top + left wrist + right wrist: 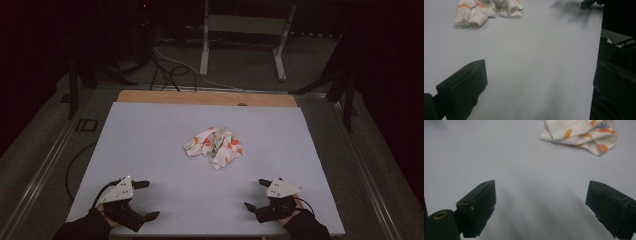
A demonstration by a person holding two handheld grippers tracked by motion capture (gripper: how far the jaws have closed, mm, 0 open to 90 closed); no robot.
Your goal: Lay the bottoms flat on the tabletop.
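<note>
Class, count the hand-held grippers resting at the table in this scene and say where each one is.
2. The left hand-held gripper is at the near left edge of the white table, the right hand-held gripper at the near right edge. Both have open jaws and sit apart from the crumpled cloth.

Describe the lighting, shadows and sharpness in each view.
High view: the white table sheet is lit and the room behind is nearly black; the crumpled cloth is soft, grainy. Left gripper view: the near fingers are blurred, and a grey shadow lies under the right gripper. Right gripper view: even light, no glare, faint shadows ahead of the fingers, cloth fairly sharp.
</note>
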